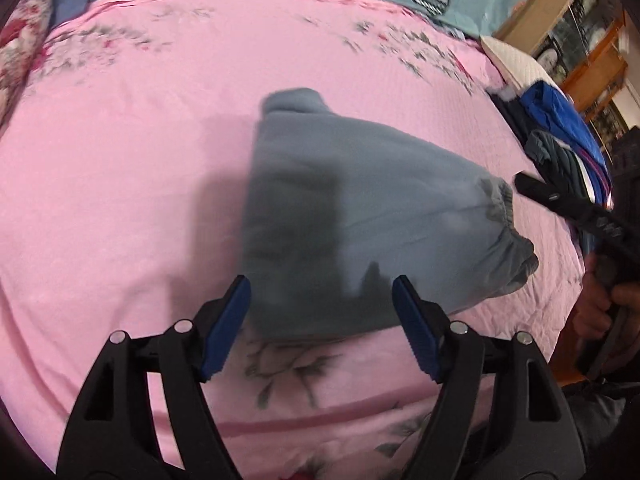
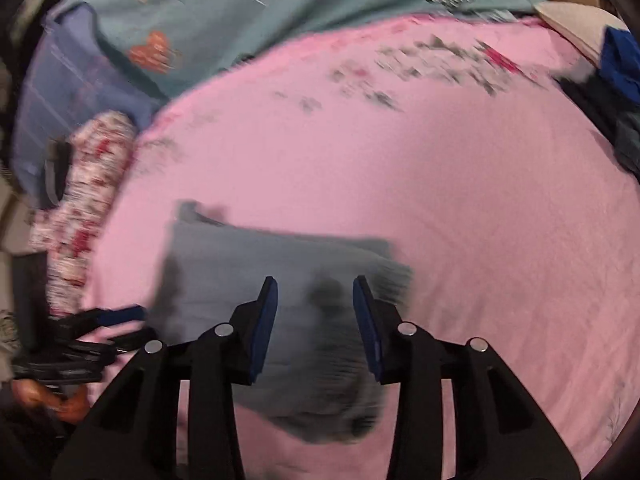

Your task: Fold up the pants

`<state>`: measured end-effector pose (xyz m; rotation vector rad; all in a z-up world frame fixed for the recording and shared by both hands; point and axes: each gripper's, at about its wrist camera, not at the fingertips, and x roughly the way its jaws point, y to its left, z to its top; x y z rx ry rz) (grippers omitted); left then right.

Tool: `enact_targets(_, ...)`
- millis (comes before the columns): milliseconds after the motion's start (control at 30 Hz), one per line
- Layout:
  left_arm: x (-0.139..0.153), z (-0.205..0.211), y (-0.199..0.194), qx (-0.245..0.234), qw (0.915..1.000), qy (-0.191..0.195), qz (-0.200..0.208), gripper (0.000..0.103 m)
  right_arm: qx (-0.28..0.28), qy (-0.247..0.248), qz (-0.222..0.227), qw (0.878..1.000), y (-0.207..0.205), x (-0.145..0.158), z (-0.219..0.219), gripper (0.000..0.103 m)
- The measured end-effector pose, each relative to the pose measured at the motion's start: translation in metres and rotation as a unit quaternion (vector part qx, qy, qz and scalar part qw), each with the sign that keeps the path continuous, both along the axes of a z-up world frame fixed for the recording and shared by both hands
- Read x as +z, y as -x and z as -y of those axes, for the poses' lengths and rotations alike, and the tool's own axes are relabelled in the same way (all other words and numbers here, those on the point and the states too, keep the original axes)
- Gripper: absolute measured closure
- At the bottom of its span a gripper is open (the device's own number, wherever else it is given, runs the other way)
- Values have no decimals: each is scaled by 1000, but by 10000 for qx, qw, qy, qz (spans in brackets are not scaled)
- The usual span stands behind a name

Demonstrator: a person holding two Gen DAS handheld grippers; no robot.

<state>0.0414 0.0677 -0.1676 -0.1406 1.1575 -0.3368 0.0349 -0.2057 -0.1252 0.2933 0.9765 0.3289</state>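
Note:
Grey-blue pants lie folded into a compact bundle on the pink floral bedsheet, elastic waistband at the right end. My left gripper is open and empty, hovering above the bundle's near edge. The right gripper shows at the right edge of the left wrist view, in a hand. In the right wrist view the pants lie below my right gripper, which is open and empty. The left gripper shows at the lower left, beside the pants.
A pile of blue and dark clothes lies at the bed's right side next to a white pillow. A teal blanket covers the far end. A floral pillow lies at the left. Wooden shelving stands beyond.

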Motion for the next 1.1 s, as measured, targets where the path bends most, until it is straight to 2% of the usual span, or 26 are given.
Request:
enact_targets(100, -4, -27, 5, 428, 9986, 282, -129, 28, 587, -254, 159, 9978, -16, 27, -28, 63)
enact_targets(233, -19, -42, 6, 692, 9965, 314, -339, 29, 1187, -547, -74, 9914, -58, 29, -71, 63)
enact_targets(300, -24, -41, 4, 657, 9967, 251, -415, 30, 1458, -456, -265, 9879, -76, 21, -94, 63)
enact_targets(467, -30, -36, 0, 568, 9971, 205, -458, 45, 1939, 119, -806, 9776, -122, -7, -148, 63)
enact_targets(533, -30, -35, 1, 553, 9972, 191, -464, 45, 2068, 372, -972, 9728, -134, -15, -162, 63)
enact_targets(733, -31, -34, 3, 545, 9974, 185, -424, 45, 2128, 845, -1097, 9673, -151, -25, -176, 63)
enact_targets(900, -31, -31, -3, 544, 9974, 183, -431, 45, 2257, 820, -1240, 9628, -159, -31, -172, 63)
enact_targets(1033, -30, -27, -4, 510, 9977, 108, -427, 45, 2569, 850, -1344, 9533, -159, -37, -179, 63)
enact_targets(1100, -30, -27, -3, 498, 9978, 70, -428, 46, 2711, 880, -1350, 9490, -159, -38, -182, 71)
